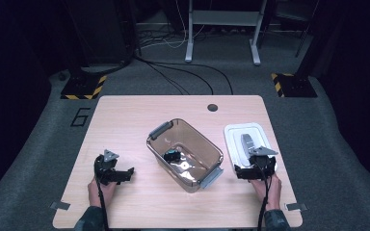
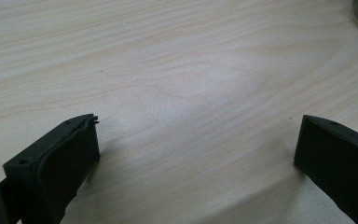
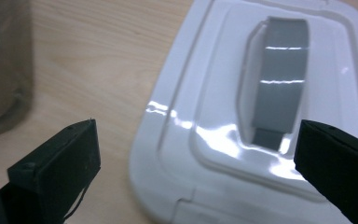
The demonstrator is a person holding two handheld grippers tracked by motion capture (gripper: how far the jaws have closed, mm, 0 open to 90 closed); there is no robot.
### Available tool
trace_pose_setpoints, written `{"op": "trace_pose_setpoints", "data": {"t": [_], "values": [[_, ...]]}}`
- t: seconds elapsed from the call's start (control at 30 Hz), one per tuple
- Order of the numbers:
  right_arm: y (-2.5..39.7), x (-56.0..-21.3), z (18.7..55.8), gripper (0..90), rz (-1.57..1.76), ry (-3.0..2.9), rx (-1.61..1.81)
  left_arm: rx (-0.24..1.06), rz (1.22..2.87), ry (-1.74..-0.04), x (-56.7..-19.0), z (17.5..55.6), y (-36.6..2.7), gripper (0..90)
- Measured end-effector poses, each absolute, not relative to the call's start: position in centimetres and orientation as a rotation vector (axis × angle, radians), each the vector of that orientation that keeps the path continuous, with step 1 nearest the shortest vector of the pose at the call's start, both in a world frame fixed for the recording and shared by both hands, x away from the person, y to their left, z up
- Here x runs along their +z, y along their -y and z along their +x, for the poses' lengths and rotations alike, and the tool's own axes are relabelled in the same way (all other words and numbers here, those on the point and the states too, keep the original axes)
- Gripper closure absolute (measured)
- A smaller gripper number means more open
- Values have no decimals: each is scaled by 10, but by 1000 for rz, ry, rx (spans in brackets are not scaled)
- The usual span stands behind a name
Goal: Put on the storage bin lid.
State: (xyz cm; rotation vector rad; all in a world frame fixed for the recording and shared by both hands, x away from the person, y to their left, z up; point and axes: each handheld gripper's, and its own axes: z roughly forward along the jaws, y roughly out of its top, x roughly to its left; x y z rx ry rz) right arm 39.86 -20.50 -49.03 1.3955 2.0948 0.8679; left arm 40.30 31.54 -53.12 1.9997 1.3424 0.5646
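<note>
Presumably readying to close the transparent storage box (image 1: 185, 154), the right tool (image 3: 196, 158), jaws wide, hovers at the near edge of the white lid (image 3: 223, 154) lying beside it on the tabletop (image 1: 125, 115). The left tool (image 2: 196, 154), jaws wide and empty, waits over bare wood. The high view alone reveals a small dark object (image 1: 172, 155) inside the box; the right gripper view details the lid's grey handle (image 3: 279, 84).

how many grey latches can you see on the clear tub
2. One grey latch sits on the end of the clear tub farther from the person, toward the left; the other latch sits on the near end, toward the right. None seems hidden.
</note>
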Motion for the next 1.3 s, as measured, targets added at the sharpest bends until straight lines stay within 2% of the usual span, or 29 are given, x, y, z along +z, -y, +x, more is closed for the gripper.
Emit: {"op": "trace_pose_setpoints", "data": {"t": [0.43,0.8,0.87,1.0,1.17,1.23,1.27,1.3], "values": [[216,-491,448,0,1511,-2074,790,564,2000,-1343,-531,403,-315,0],[220,-497,463,18,1566,-2082,777,567,1997,-1346,-531,403,-315,0],[219,-494,465,112,1570,-2078,766,568,1996,-1348,-531,403,-315,0],[219,-492,471,232,1569,-2071,734,568,1996,-1348,-531,403,-315,0],[217,-492,475,314,1578,-2071,740,568,1995,-1349,-531,403,-315,0],[215,-490,476,367,1568,-2062,724,568,1995,-1350,-531,403,-315,0],[214,-490,478,430,1573,-2050,710,568,1995,-1350,-531,403,-315,0],[214,-490,478,430,1573,-2050,710,568,1995,-1350,-531,403,-315,0]]}}
